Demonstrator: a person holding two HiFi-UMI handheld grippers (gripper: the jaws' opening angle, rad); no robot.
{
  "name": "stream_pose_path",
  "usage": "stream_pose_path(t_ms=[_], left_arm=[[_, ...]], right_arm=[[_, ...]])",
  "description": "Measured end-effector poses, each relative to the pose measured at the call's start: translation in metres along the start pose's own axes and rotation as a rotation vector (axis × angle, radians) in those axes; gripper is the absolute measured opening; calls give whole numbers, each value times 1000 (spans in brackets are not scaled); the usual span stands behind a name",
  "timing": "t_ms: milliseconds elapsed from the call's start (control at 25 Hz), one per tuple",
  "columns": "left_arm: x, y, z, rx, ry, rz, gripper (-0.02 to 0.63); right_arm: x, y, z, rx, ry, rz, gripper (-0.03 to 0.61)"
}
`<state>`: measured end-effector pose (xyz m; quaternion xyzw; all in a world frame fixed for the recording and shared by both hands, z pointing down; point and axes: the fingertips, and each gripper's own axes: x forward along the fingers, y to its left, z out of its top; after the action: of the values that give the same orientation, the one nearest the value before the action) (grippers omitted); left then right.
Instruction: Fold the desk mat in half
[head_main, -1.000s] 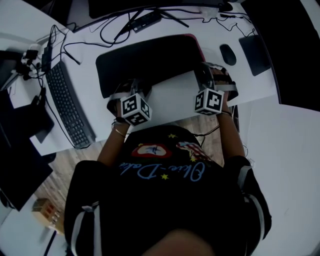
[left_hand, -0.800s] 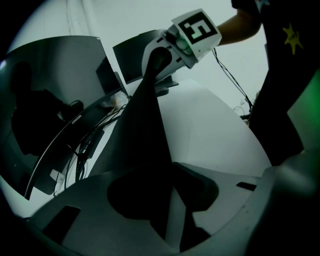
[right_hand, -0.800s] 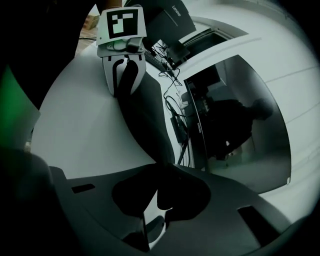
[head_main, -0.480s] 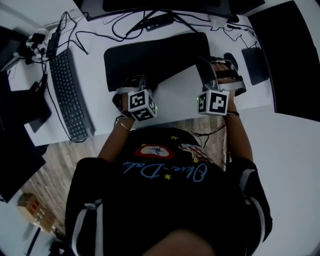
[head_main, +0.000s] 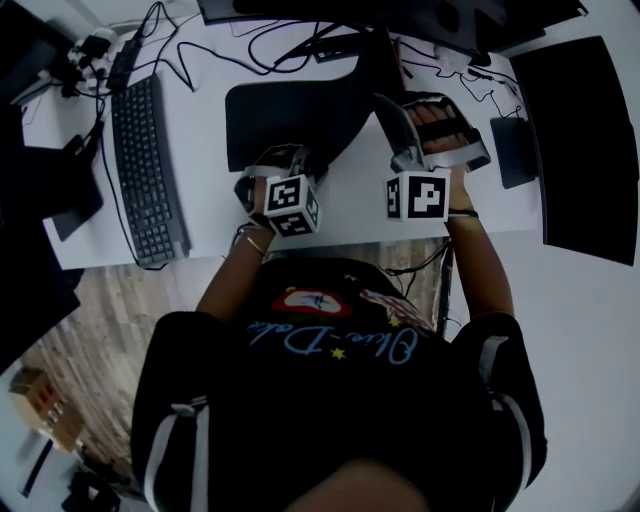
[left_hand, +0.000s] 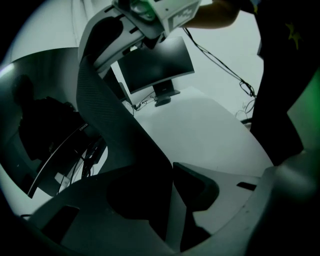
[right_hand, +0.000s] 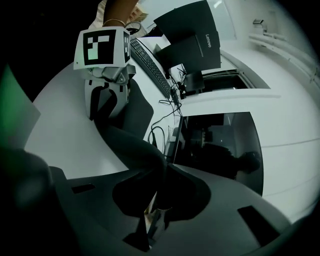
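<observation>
The black desk mat (head_main: 285, 120) lies on the white desk (head_main: 350, 190), its right end lifted and curling up (head_main: 372, 75). My right gripper (head_main: 392, 112) is shut on that raised end. In the right gripper view the mat (right_hand: 135, 145) runs from my right gripper (right_hand: 157, 195) down to the left gripper (right_hand: 106, 97). My left gripper (head_main: 272, 162) holds the mat's near left edge low at the desk. The left gripper view shows the mat (left_hand: 112, 120) pinched in my left gripper (left_hand: 172, 187) and arching up to the right gripper (left_hand: 150, 12).
A black keyboard (head_main: 148, 165) lies left of the mat. Cables (head_main: 270, 40) and monitors (left_hand: 157, 65) stand behind it. A small dark pad (head_main: 507, 150) and a large black panel (head_main: 578, 150) are to the right. The desk's near edge is just below both grippers.
My right gripper has risen and swung left and away from me with the mat's right end, which now stands off the desk. The left gripper has kept its place.
</observation>
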<state>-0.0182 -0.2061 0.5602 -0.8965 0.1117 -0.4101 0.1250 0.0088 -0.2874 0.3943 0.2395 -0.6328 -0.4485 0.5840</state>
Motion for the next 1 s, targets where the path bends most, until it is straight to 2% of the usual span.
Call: stream_pose_path(t_ms=[240, 480, 720, 840, 1000], left_arm=[[-25, 12, 7, -157, -106, 54, 126], [-65, 31, -26, -358, -130, 187, 126], [-95, 42, -60, -511, -139, 282, 126], [-110, 43, -76, -600, -150, 320, 126], [-126, 41, -97, -674, -148, 358, 126]], right_arm=[[11, -12, 26, -78, -60, -13, 38], [23, -9, 65, -233, -150, 6, 38], [35, 14, 116, -388, -265, 33, 40], [42, 31, 144, -385, -327, 65, 41], [50, 46, 170, -396, -371, 74, 43]])
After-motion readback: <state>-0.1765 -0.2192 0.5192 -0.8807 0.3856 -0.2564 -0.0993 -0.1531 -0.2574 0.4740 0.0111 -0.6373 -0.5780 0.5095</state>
